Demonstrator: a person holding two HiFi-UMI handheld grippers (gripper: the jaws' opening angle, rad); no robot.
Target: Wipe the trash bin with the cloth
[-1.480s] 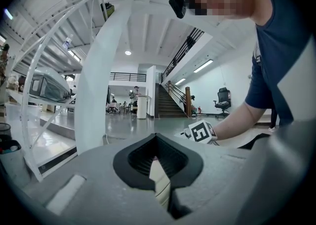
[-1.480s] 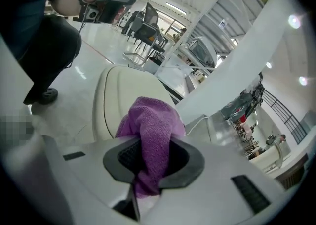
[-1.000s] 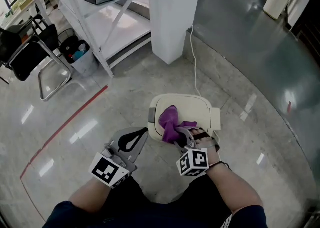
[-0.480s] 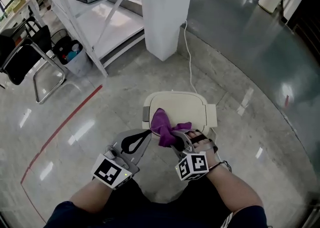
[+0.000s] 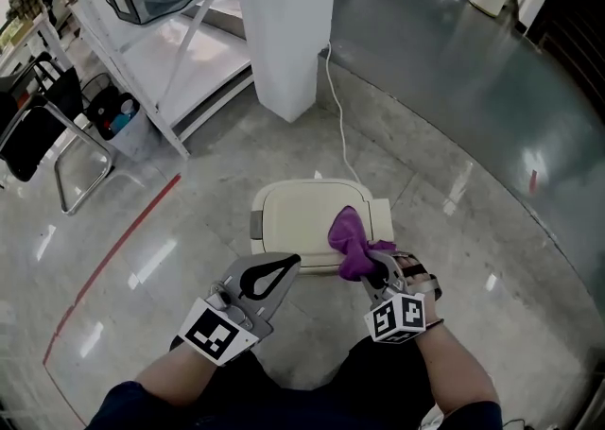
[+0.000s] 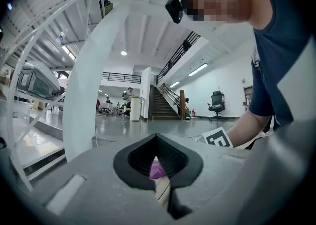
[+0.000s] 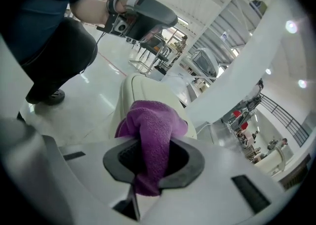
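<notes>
Cloth on the right end of the bin lid

The white pillar (image 5: 284,22) stands well behind the cream trash bin (image 5: 293,220), which sits on the shiny floor (image 5: 454,116). The left gripper (image 5: 284,267) hangs at the bin's near edge with its jaws pressed together and nothing between them. The right gripper (image 5: 371,270), at the bin's right end, is clamped on the purple cloth (image 5: 348,234), which is bunched up on the lid there.
</notes>
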